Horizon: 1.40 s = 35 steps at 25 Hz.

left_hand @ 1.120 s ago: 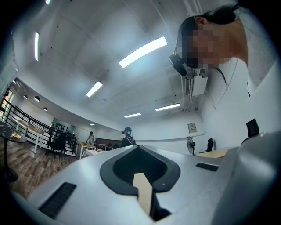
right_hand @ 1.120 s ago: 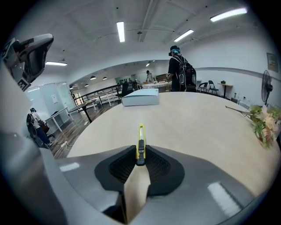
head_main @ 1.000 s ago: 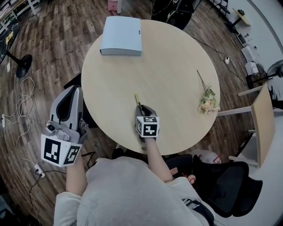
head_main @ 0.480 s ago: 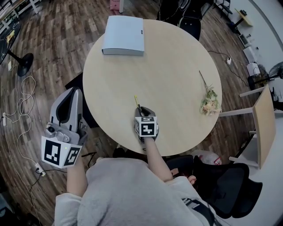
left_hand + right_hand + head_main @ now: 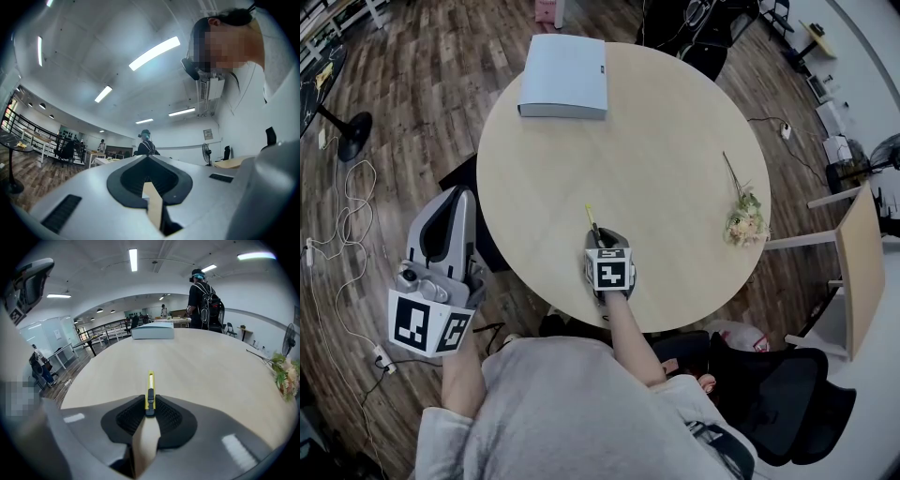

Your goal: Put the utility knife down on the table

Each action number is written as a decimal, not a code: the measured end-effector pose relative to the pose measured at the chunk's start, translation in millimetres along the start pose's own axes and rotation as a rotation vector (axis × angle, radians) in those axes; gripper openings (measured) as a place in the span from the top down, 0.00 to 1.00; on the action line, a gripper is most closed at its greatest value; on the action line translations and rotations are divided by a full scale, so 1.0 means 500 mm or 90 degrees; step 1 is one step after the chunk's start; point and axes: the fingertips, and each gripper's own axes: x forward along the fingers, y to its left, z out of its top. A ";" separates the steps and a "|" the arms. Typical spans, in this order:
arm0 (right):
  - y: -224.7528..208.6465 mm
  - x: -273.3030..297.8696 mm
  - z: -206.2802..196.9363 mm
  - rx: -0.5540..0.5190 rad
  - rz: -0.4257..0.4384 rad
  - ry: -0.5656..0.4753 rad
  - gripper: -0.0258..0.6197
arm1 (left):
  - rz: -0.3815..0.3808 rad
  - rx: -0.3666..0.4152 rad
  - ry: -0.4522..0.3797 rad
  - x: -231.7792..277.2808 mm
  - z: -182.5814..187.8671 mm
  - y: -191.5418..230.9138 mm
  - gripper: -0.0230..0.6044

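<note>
A slim yellow utility knife point(image 5: 591, 214) points away from me, low over the round pale wooden table point(image 5: 675, 141) near its front edge. My right gripper point(image 5: 596, 230) is shut on its rear end. In the right gripper view the knife point(image 5: 150, 385) sticks out forward from between the black pads of the right gripper point(image 5: 149, 411); I cannot tell whether it touches the tabletop. My left gripper point(image 5: 455, 197) hangs off the table at the left, above the floor. In its own view the left gripper point(image 5: 149, 185) points up at the ceiling, shut with nothing in it.
A light blue flat box point(image 5: 563, 77) lies at the table's far edge. A small bunch of dried flowers point(image 5: 742, 217) lies at the right edge. A black chair point(image 5: 769, 394) stands near right, and cables point(image 5: 342, 225) trail on the floor at left. A person point(image 5: 202, 301) stands beyond the table.
</note>
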 end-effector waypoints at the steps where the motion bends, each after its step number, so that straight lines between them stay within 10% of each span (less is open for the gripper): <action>1: 0.000 -0.001 0.001 -0.001 0.000 0.000 0.84 | 0.000 0.000 0.000 0.000 0.001 -0.001 0.95; 14: -0.001 -0.040 0.030 0.006 0.000 -0.046 0.85 | -0.026 0.006 -0.010 0.004 0.019 -0.023 0.95; 35: 0.014 -0.348 0.216 0.016 -0.045 -0.330 0.94 | -0.122 -0.001 -0.052 -0.022 0.080 -0.118 0.95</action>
